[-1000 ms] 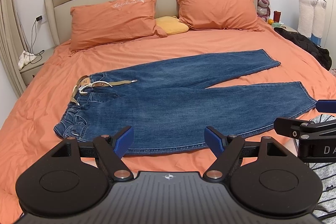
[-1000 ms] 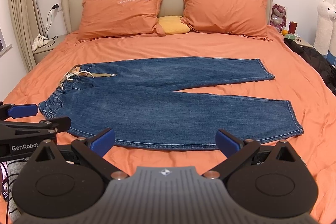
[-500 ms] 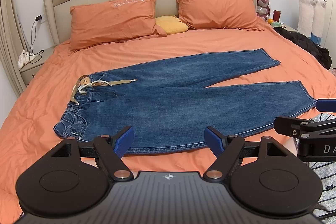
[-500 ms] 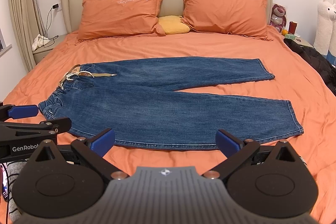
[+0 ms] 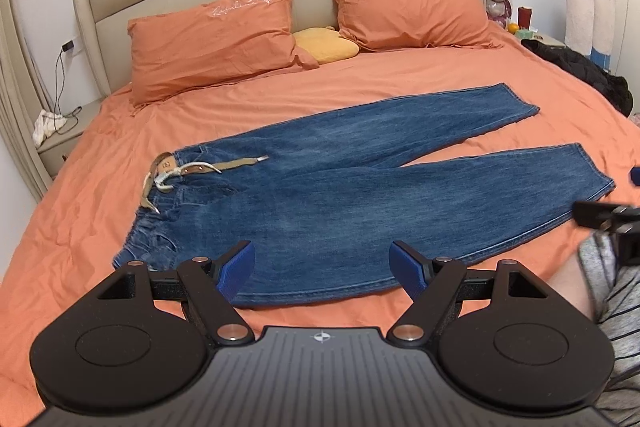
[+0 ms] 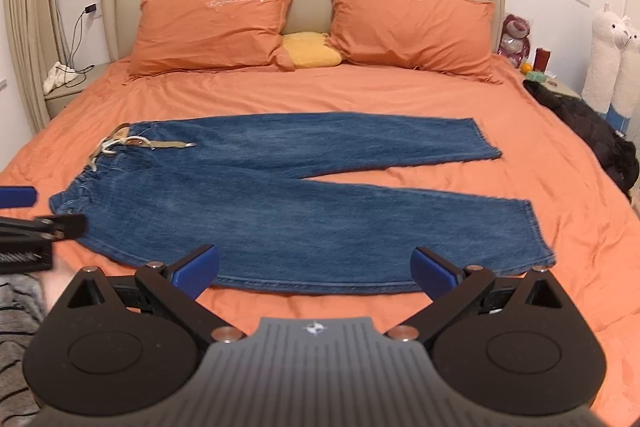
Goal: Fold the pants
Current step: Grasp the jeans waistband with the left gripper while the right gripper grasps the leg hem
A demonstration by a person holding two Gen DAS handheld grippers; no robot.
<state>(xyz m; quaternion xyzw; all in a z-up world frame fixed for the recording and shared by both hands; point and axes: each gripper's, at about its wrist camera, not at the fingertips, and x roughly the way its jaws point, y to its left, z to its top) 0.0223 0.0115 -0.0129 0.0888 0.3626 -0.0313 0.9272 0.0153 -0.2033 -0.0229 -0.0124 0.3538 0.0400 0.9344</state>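
Observation:
Blue jeans (image 5: 340, 187) (image 6: 280, 195) lie flat on the orange bed, waistband at the left, both legs spread apart toward the right. A tan belt (image 5: 200, 169) (image 6: 152, 143) sits at the waistband. My left gripper (image 5: 322, 265) is open, hovering over the near hem edge of the jeans toward the waist side, touching nothing. My right gripper (image 6: 316, 267) is open too, above the near edge of the lower leg. Each gripper shows at the edge of the other's view: the right gripper (image 5: 612, 223) and the left gripper (image 6: 32, 223).
Two orange pillows (image 6: 212, 27) (image 6: 412, 23) and a yellow cushion (image 6: 310, 50) lie by the headboard. A black garment (image 6: 592, 135) lies at the bed's right edge. Plush toys (image 6: 612, 63) and a nightstand (image 6: 540, 75) stand at right. A person's striped sleeve (image 5: 616, 291) is near.
Both grippers have moved forward and a little lower toward the near edge of the jeans; the views tilted slightly. The jeans have not moved.

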